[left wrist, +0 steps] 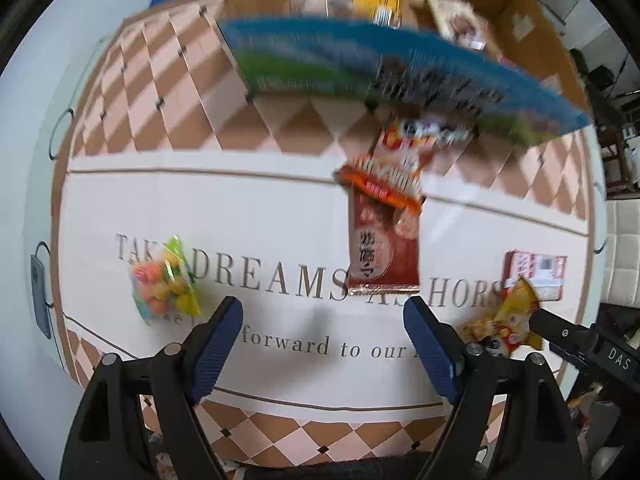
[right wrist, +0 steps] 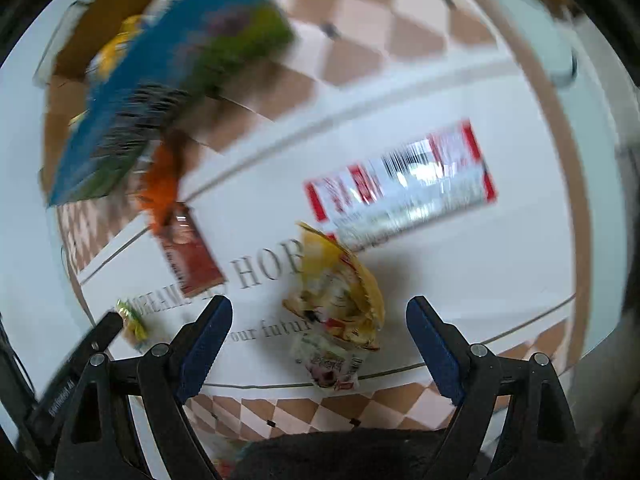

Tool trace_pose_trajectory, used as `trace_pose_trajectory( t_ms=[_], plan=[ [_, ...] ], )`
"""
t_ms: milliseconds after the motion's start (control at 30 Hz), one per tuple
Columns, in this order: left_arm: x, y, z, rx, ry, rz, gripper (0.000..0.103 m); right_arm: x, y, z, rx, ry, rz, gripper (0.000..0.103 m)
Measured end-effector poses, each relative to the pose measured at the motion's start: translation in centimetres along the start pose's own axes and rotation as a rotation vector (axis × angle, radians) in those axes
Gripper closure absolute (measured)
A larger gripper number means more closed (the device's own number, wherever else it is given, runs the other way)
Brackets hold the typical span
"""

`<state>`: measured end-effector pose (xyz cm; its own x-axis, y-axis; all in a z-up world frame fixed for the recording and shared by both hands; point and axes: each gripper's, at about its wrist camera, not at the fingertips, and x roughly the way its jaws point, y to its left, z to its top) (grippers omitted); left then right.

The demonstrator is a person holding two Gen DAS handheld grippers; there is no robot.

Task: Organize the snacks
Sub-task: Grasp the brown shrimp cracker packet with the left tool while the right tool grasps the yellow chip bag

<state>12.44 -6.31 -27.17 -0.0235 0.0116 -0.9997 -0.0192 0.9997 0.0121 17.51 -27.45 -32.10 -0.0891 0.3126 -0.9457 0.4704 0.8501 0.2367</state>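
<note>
Both grippers point down at a table under a white cloth w/ grey lettering and a pink-and-brown diamond border (left wrist: 280, 208). Left gripper (left wrist: 322, 344): blue ribbed pads spread wide, nothing btw them, only cloth below. Right gripper (right wrist: 318, 344): jaws also wide apart, not pressing anything; a crumpled yellow snack bag (right wrist: 340, 296) lies on the cloth just ahead of and partly btw its fingers, no contact visible.

Other snacks on the cloth: clear bag of multicoloured candy w/ green-yellow trim (left wrist: 164, 280) to the left of the left gripper; a dark red flat packet (left wrist: 382, 248) ahead of it, an orange-and-red packet (left wrist: 388, 168) overlapping its far end; a red-and-white box (right wrist: 400, 180) beyond the yellow bag. A large blue-and-green flat box (left wrist: 400, 76) sits farther back, blurred, by an open brown cardboard box (left wrist: 536, 40) w/ a few packets inside
</note>
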Motion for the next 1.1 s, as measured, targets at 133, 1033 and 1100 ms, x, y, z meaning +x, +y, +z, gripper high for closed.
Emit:
trace_pose_trajectory(
  t_ms=[133,1033,1100],
  plan=[
    [2.6,-0.6,0.5,-0.003,0.056,-0.004,0.021,3.4,-1.4,-0.2,0.109,0.041,0.028,0.012],
    [8.1,-5.6,1.0,0.118,0.092,0.047,0.049,4.8,1.5,-0.4,-0.103,0.002,-0.152,0.033],
    [8.1,-5.1,-0.6,0.113,0.106,0.052,0.049,4.9,1.8,-0.8,-0.103,-0.016,-0.153,0.033]
  ],
)
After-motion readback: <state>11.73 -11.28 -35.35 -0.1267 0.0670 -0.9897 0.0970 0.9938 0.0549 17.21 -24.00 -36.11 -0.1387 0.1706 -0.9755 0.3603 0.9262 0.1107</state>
